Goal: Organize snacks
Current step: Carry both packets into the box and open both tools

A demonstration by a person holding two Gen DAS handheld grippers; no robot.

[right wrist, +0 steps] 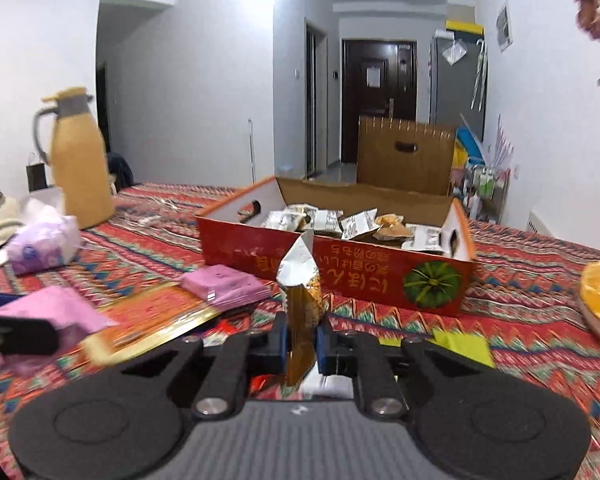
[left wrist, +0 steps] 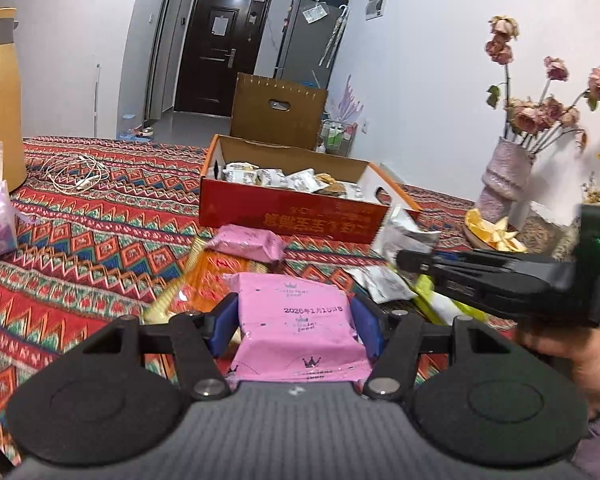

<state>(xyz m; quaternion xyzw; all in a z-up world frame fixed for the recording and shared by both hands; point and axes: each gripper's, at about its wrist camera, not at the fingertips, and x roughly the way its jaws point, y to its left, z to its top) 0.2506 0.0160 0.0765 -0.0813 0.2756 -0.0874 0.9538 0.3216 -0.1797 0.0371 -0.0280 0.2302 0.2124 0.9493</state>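
Observation:
My left gripper [left wrist: 294,320] is shut on a pink snack packet [left wrist: 296,332], held just above the patterned tablecloth. A second pink packet [left wrist: 248,242] lies ahead, in front of the open red cardboard box [left wrist: 292,214] that holds several silver snack packets [left wrist: 276,178]. My right gripper [right wrist: 302,344] is shut on a gold and silver snack packet [right wrist: 302,300], held upright in front of the red box [right wrist: 340,272]. The right gripper also shows in the left wrist view [left wrist: 404,258], to the right, with the silver packet [left wrist: 404,236].
A large orange and gold packet [left wrist: 196,284], white packets [left wrist: 380,284] and a yellow-green packet [right wrist: 464,344] lie near the grippers. A yellow thermos [right wrist: 80,160] and a tissue pack [right wrist: 44,244] stand left. A vase of flowers [left wrist: 504,184], a plate of orange peel [left wrist: 492,232] sit right.

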